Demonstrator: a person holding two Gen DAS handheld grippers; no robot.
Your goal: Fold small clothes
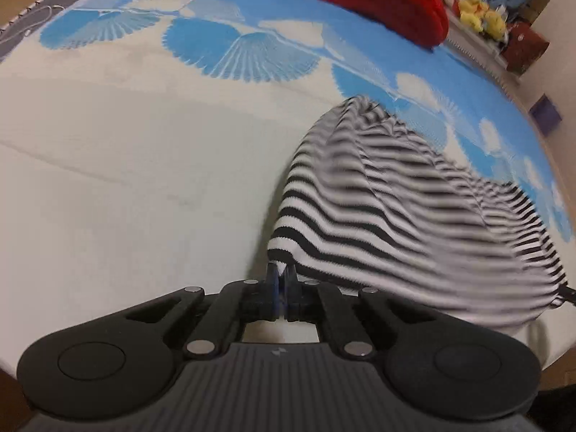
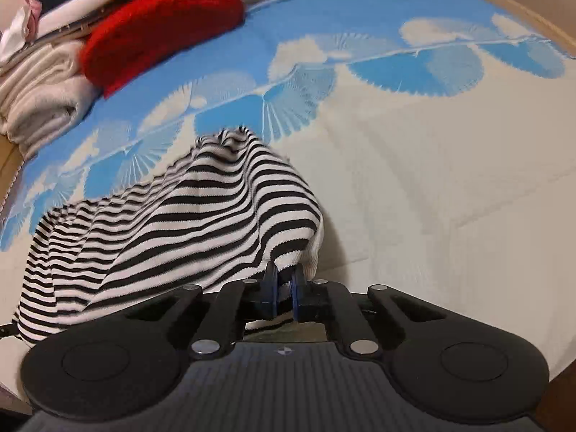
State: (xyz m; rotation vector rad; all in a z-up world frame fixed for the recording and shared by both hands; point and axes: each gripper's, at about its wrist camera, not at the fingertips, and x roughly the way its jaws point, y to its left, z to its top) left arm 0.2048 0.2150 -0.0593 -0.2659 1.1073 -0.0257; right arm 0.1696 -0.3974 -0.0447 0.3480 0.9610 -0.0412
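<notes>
Striped garment (image 1: pixel 396 208) between two tools

You face bed cover (image 1: pixel 144 162), cream with blue fan print. Red cushion (image 1: pixel 367 0) at its far edge, folded pile (image 2: pixel 39 82) beside cushion, yellow plush toys (image 1: pixel 478 14) beyond cushion.

The striped garment (image 2: pixel 180 223) lies on the bedspread (image 2: pixel 432 180), with a folded pile (image 2: pixel 43 86) behind it.
</notes>
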